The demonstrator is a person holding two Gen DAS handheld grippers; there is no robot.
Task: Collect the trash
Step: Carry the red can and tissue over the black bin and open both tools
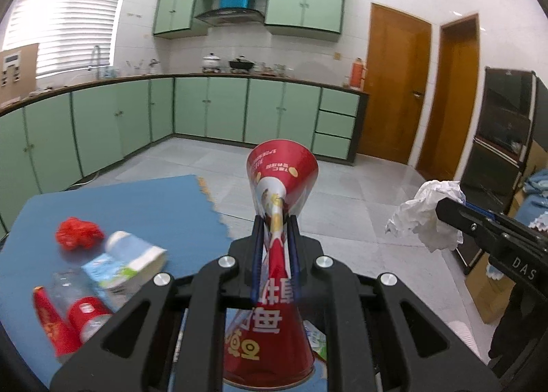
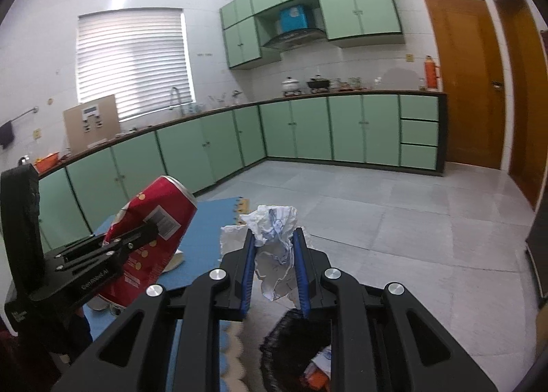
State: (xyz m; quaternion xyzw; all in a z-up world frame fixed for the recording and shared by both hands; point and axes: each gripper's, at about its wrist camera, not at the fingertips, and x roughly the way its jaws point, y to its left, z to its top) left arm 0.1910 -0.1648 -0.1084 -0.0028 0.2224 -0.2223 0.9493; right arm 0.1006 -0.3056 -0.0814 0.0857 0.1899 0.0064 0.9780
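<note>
Red can lengthwise along gripper

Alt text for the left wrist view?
The left gripper pinches a squashed red can above a blue mat strewn with trash. At right, the right gripper holds crumpled paper; green kitchen cabinets behind.

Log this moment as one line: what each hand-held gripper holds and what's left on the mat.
left hand-held gripper: red tube | right hand-held gripper: crumpled paper | blue mat: trash remains

"DAS" on right tool
</note>
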